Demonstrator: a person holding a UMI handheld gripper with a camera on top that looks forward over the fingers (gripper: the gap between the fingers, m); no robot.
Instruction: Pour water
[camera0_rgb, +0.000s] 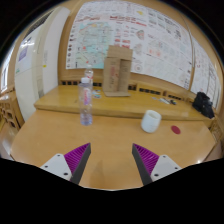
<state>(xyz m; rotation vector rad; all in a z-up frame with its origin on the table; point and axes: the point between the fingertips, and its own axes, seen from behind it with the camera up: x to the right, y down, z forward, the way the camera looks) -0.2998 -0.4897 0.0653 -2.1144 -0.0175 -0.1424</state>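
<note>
A clear plastic water bottle (86, 98) with a pale cap stands upright on the wooden table (110, 135), well beyond my left finger. A white cup (151, 121) sits on the table to the right, beyond my right finger. My gripper (112, 160) hangs low over the near part of the table, open, its purple pads (75, 159) far apart with only bare wood between them. Neither the bottle nor the cup is near the fingers.
A small red round object (176, 129) lies right of the cup. Behind the table runs a raised wooden ledge (120, 102) carrying a brown box (118, 70) and a dark item (204, 104). Posters cover the wall (130, 30). A wooden chair (10, 108) stands at the left.
</note>
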